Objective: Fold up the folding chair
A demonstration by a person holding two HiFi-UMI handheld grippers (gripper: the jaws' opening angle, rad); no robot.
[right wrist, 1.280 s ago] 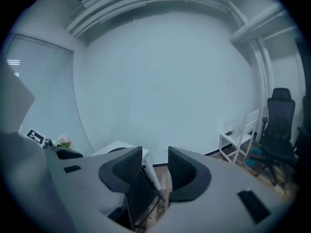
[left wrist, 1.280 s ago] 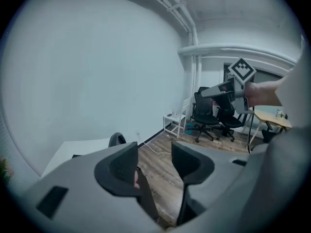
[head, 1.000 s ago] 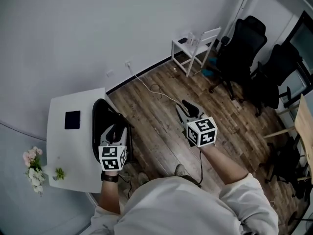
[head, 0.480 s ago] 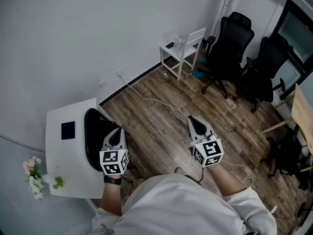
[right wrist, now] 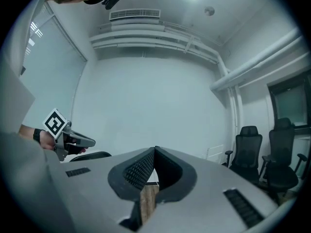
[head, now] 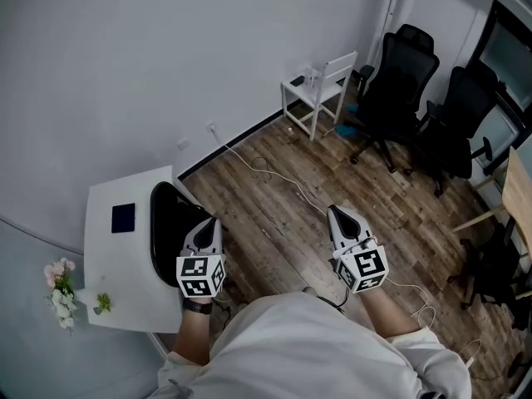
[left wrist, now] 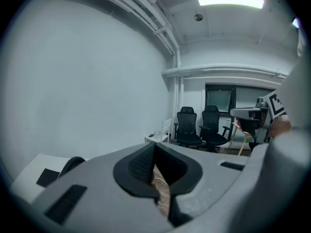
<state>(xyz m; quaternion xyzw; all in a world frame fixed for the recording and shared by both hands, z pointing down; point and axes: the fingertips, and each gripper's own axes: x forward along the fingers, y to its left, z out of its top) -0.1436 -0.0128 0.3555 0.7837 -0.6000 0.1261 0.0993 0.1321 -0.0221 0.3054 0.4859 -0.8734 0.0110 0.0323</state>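
Observation:
A white slatted chair (head: 322, 83) stands against the far wall, well away from both grippers. Beside the white table (head: 116, 264), a black chair with a rounded back (head: 169, 229) sits just ahead of my left gripper (head: 204, 225). The left gripper is shut with nothing in it, and its jaws meet at the tip (left wrist: 155, 144). My right gripper (head: 339, 214) hovers over the wood floor, also shut and empty (right wrist: 154, 149). In the right gripper view, the left gripper (right wrist: 68, 141) shows above the black chair back (right wrist: 92, 155).
Two black office chairs (head: 407, 73) (head: 470, 115) stand at the back right. A white cable (head: 274, 173) runs across the wood floor from the wall. On the table lie a dark square pad (head: 123, 218) and pink flowers (head: 58, 285). A wooden leg (head: 499, 214) shows at the right edge.
Both grippers' jaws have closed. The right gripper has drawn back toward the person and to the right. The left gripper has shifted a little beside the black chair.

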